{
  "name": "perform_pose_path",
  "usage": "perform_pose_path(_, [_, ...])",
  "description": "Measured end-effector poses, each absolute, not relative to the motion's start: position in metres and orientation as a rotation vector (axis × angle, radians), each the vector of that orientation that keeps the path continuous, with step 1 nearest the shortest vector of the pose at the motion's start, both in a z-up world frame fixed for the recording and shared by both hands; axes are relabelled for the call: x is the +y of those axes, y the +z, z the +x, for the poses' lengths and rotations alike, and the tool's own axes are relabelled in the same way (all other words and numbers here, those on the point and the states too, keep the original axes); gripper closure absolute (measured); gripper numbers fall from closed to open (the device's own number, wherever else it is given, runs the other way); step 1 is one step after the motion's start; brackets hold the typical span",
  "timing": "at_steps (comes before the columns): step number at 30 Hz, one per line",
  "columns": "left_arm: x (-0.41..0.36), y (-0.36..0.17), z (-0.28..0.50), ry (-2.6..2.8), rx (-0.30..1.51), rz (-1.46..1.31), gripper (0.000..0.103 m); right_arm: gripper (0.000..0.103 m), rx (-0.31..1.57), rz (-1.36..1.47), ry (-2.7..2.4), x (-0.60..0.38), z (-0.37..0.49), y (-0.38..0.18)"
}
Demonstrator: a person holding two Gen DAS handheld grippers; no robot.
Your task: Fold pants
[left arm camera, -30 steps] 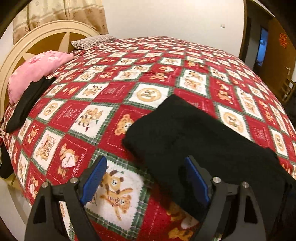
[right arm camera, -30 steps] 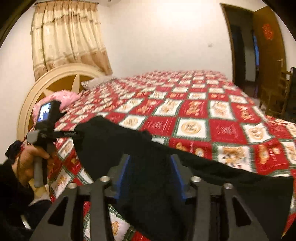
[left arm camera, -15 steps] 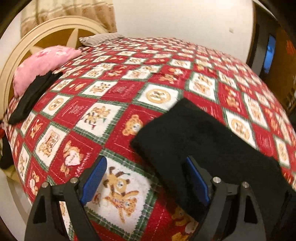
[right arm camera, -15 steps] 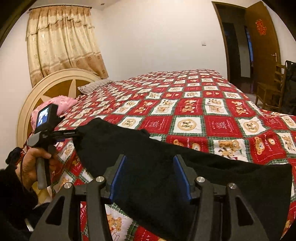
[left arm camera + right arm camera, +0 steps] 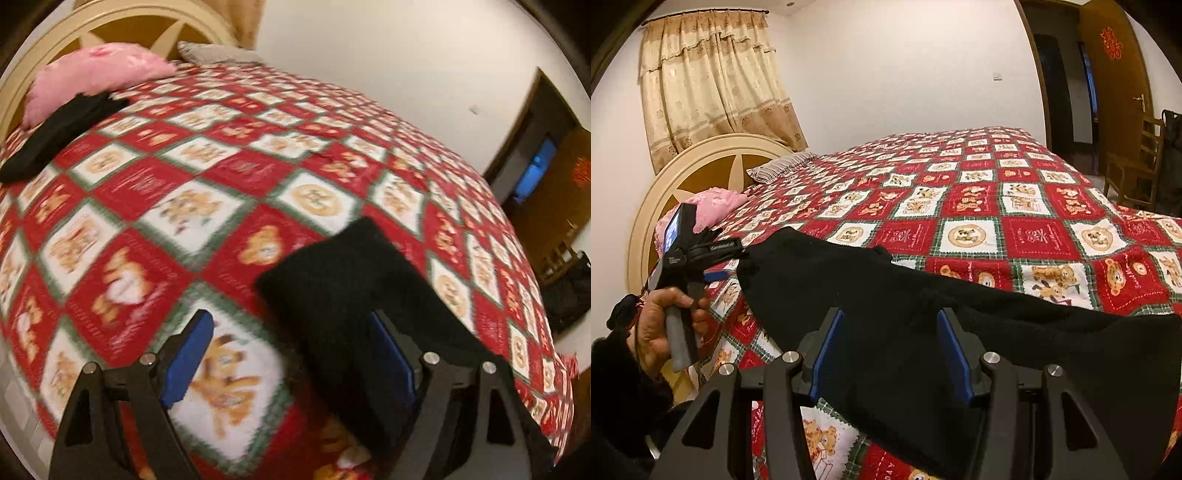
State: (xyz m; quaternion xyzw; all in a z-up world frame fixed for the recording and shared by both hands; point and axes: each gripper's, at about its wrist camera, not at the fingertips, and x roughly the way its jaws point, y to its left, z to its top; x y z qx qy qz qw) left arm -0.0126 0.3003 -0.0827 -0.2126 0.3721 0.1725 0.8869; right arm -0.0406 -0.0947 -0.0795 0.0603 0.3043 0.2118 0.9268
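Observation:
Black pants point(image 5: 923, 332) lie stretched across the near edge of a bed with a red teddy-bear quilt point(image 5: 997, 206). In the left wrist view the folded end of the pants point(image 5: 354, 280) lies flat on the quilt point(image 5: 184, 206). My left gripper point(image 5: 291, 350) is open, its right finger over the pants' edge, nothing held. It also shows in the right wrist view point(image 5: 716, 275), held in a hand at the pants' left end. My right gripper point(image 5: 892, 352) is open, with the black cloth lying between and under its blue pads.
A pink pillow point(image 5: 92, 77) and another black garment point(image 5: 55, 133) lie near the round headboard point(image 5: 683, 177). A striped pillow point(image 5: 779, 168) sits further back. A wooden chair point(image 5: 1134, 173) and a door point(image 5: 1115, 85) stand to the right.
My left gripper has swung left and tilted, so the view is blurred and the pants sit further right. My right gripper has opened wider and risen slightly over the cloth.

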Motion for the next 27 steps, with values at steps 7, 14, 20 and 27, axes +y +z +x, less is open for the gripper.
perform_pose_path(7, [0.295,-0.100,0.017,0.331,0.801,-0.506,0.019,0.049,0.619,0.120,0.425,-0.095,-0.042,-0.077])
perform_pose_path(14, [0.304,-0.098,0.010,0.259,0.755,-0.578,0.076,0.049,0.627,0.249,0.311,-0.132,-0.032,-0.078])
perform_pose_path(20, [0.294,-0.092,0.013,0.222,0.736,-0.532,0.083,0.049,0.601,0.449,0.163,-0.197,-0.033,-0.072])
perform_pose_path(27, [0.234,-0.027,-0.009,0.067,0.585,-0.356,0.084,0.049,0.526,0.580,0.046,-0.264,-0.051,-0.056])
